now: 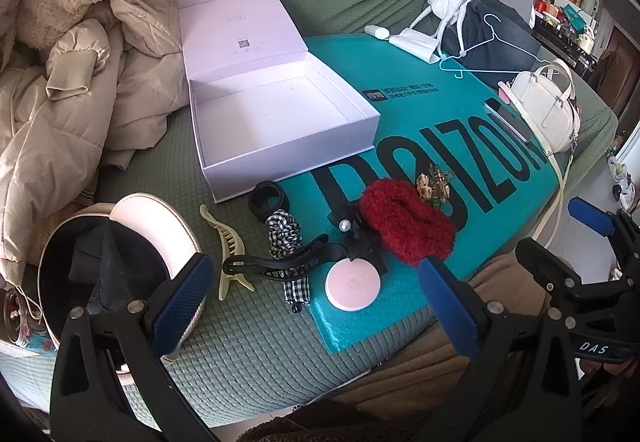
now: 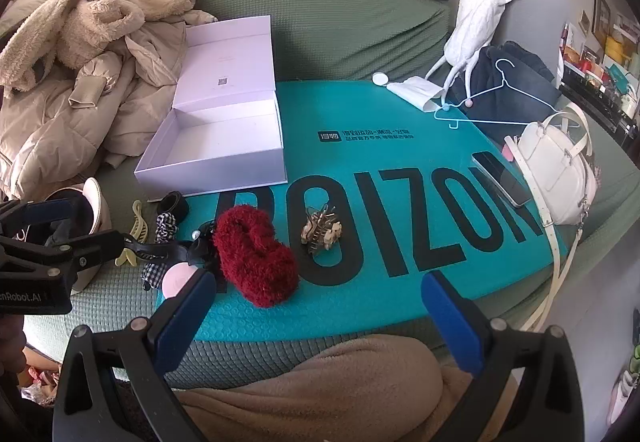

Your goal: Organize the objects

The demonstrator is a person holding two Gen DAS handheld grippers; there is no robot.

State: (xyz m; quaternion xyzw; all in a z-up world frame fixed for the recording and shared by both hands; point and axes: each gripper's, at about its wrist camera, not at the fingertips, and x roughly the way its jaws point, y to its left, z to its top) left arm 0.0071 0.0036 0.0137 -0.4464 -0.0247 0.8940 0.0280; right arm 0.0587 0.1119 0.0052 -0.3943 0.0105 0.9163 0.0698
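Cream hair claw (image 1: 228, 254) lengthwise toward white box (image 1: 280, 122), both tools wide, empty.

Black clip (image 1: 280, 262) partly under the checked scrunchie (image 1: 285, 232); pink disc (image 2: 178, 278) half behind a finger (image 2: 188, 306); box's (image 1: 280, 122) label unreadable.

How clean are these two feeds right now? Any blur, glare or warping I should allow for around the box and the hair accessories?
Left wrist view: sharp, even daylight, no glare on the white box; strong fisheye bending at the rim, dark corners. Right wrist view: equally sharp, the red scrunchie crisp, soft shadows only; the teal mailer edge bows, its lettering stays readable.
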